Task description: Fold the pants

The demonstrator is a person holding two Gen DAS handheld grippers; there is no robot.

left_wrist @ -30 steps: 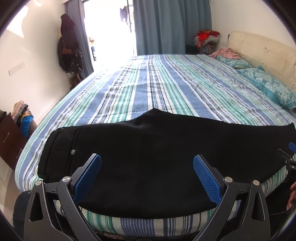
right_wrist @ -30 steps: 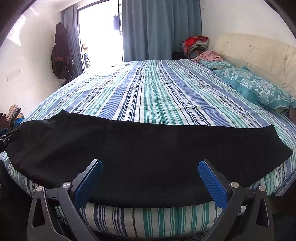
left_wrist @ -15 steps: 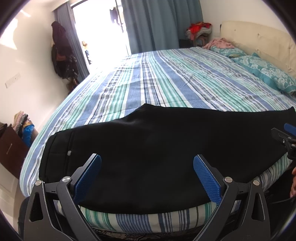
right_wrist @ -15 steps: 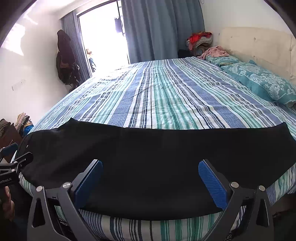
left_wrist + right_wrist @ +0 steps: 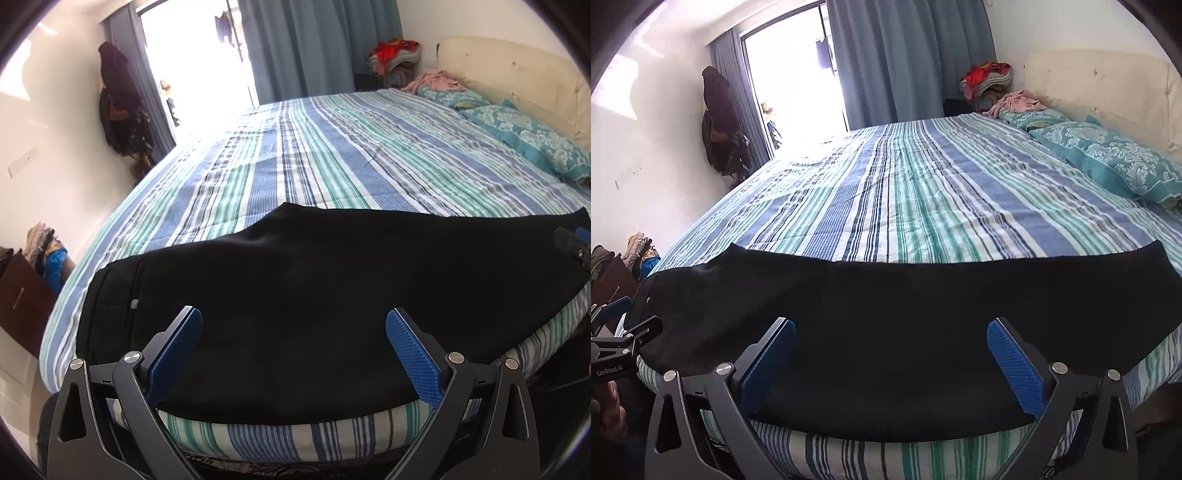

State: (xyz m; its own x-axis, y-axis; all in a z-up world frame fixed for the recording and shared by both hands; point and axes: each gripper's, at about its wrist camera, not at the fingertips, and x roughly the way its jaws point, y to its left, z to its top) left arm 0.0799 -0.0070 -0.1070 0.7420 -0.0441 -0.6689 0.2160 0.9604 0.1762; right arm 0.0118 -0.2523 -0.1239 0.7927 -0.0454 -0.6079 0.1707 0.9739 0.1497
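Observation:
Black pants (image 5: 314,280) lie flat along the near edge of the striped bed (image 5: 332,166), waistband with a small button at the left, legs running right. They look folded lengthwise, one leg on the other. My left gripper (image 5: 293,354) is open and empty, held just off the bed edge over the seat part. My right gripper (image 5: 892,365) is open and empty over the leg part of the pants (image 5: 905,306). Each gripper shows at the edge of the other's view.
Teal pillows (image 5: 1115,162) and a cream headboard (image 5: 1108,85) are at the right. A pink garment (image 5: 1015,101) lies at the far corner. A brown cabinet with clothes (image 5: 22,280) stands at the left. Coats (image 5: 122,110) hang on the wall beside the window.
Both grippers have risen a little and tilted, so the pants sit lower and nearer in view. The pants have not moved. Both grippers stay open.

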